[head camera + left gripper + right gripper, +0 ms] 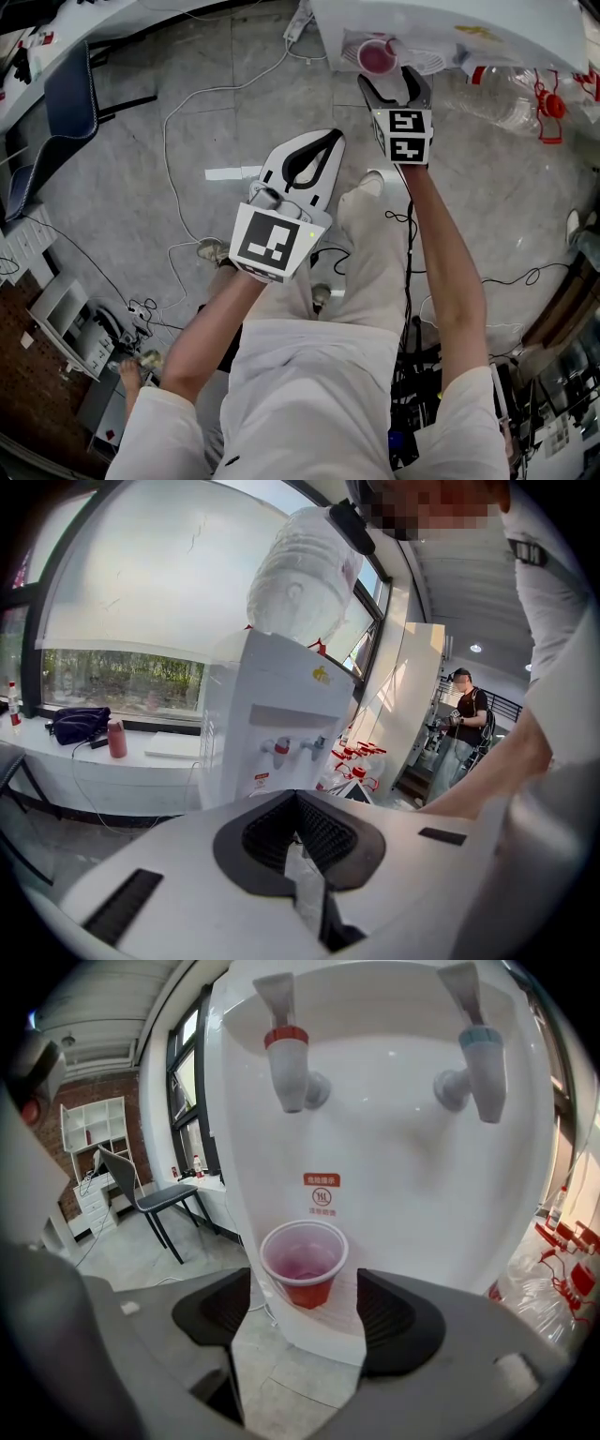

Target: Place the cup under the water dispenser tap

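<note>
While the right gripper (pixel 303 1290) is levelled at the water dispenser (pixel 394 1166), its jaws stand released and wide apart, with neither pad touching anything. The cup (pixel 303 1265) – translucent red, upright and open-mouthed – stands just ahead of the jaw tips and centred on the gap between them, resting on the drip tray (pixel 338 1305) at the foot of the dispenser. Directly above the cup, and above the left-hand jaw, hangs the red tap (pixel 286 1054); the blue tap (pixel 473 1054) hangs above the right-hand jaw and clear of the cup. Seen from the head view, the same cup (pixel 377 57) sits just beyond the spread tips of the right gripper (pixel 394 89). The left gripper (pixel 295 799) is held well back from the dispenser (pixel 272 705), which lies far ahead of its jaws – these are clenched tip to tip and grasp nothing, with only bare floor (pixel 187 141) below them.
</note>
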### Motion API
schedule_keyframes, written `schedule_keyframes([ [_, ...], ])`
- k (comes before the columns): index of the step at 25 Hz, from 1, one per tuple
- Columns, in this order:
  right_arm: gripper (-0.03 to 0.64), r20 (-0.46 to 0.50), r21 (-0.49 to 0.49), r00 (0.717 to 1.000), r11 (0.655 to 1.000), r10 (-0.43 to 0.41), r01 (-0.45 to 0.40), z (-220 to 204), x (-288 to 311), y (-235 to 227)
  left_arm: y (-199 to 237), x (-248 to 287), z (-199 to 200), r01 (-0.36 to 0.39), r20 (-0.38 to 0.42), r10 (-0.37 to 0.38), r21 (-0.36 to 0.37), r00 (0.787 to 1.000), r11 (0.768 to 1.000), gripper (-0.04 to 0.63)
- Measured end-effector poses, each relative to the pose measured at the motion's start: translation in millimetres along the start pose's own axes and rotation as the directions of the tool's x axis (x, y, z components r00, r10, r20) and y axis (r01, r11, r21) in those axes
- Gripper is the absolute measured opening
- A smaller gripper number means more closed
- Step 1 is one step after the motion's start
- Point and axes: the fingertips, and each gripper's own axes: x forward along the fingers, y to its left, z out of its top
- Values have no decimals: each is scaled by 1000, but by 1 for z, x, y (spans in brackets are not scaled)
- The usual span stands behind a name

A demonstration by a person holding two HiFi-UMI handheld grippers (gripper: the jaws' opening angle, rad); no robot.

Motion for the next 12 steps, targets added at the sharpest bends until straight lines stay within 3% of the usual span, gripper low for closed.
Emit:
schedule_keyframes([
  [12,348,18,-28,999,999,43,-43,13,-41,19,-5,-12,6,-48,-4,48,-30,999,998,6],
])
